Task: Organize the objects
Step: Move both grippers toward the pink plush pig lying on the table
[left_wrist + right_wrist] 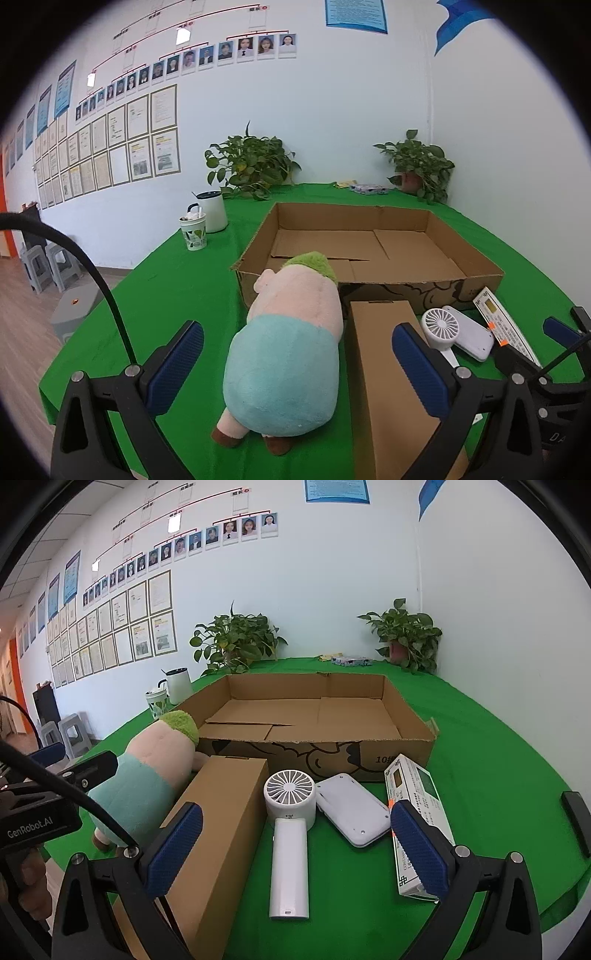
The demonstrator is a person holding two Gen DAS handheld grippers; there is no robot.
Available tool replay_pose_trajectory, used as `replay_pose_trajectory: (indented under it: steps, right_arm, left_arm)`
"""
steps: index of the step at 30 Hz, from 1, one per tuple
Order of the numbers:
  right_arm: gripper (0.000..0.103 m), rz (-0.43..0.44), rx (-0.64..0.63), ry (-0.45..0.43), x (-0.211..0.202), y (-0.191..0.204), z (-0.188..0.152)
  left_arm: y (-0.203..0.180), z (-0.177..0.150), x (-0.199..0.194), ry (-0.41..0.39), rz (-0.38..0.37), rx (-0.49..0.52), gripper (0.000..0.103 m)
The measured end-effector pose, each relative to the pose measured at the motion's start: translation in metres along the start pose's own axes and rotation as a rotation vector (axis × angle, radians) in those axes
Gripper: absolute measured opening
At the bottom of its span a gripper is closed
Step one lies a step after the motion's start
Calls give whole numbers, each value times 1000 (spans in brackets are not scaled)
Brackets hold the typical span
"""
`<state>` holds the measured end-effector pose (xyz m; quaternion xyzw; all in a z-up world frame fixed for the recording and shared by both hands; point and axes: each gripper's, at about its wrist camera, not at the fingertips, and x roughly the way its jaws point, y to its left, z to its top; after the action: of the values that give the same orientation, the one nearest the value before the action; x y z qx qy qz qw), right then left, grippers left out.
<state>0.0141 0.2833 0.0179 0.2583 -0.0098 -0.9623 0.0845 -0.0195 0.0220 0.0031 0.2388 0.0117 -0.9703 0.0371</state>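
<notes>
Plush toy [284, 354] lies on the green tabletop [177, 295] against the empty cardboard tray [369, 243], ready for loading. Your left tongs [295, 369] straddle it, spread wide; your right tongs [295, 849], equally agape, frame the handheld fan [289, 834].

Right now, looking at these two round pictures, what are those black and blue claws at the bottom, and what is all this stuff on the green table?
There is no robot here: a person holds a pair of tongs in each hand, and a small wide-angle camera on each looks out along its fingers. One picture is from the left tongs, the other from the right tongs. Both are open and hold nothing. On the green table lie a plush toy, a long brown box, a white handheld fan, a flat white device and a printed carton. Behind them sits an empty cardboard tray.
</notes>
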Motion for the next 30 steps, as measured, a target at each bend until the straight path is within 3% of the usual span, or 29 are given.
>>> replay_pose_trajectory:
  steps: [2,4,5,6,7,8,9,11,13,14,15,17,23,30]
  right_arm:
    - [102,10,2,4,7,-3,2]
    - [100,-1,-17,-5,10,-2,5]
    - [93,-2,-30,-3,14,-2,7]
    - [76,6,-38,1,14,0,8]
    - [64,23,-41,10,17,-1,9]
    - [43,34,-39,28,22,-3,11]
    - [29,32,-29,39,26,-5,13]
    - [24,30,-8,52,34,-11,17]
    - [26,38,3,59,40,-15,20]
    - [36,36,12,60,43,-18,23]
    - [66,33,19,59,44,-20,21]
    - [101,50,42,37,43,-25,23]
    - [102,57,46,16,40,-17,27]
    - [102,70,58,92,53,-11,30]
  left_arm:
    - [0,3,2,-1,9,-11,86]
    - [-2,7,5,2,24,-8,68]
    - [-3,8,7,3,25,-6,47]
    - [-3,9,8,6,24,-7,30]
    - [-4,10,10,11,22,-10,26]
    - [-5,12,12,15,18,-16,23]
    - [-5,13,13,15,16,-22,23]
    - [-6,15,15,11,4,-39,24]
    - [-7,17,15,6,6,-51,45]
    - [-7,18,15,-6,6,-57,70]
    - [-8,19,14,-20,8,-63,83]
    - [-8,20,11,-52,11,-67,83]
    - [-8,21,21,-4,26,-15,83]
    - [7,23,33,64,-5,-36,83]
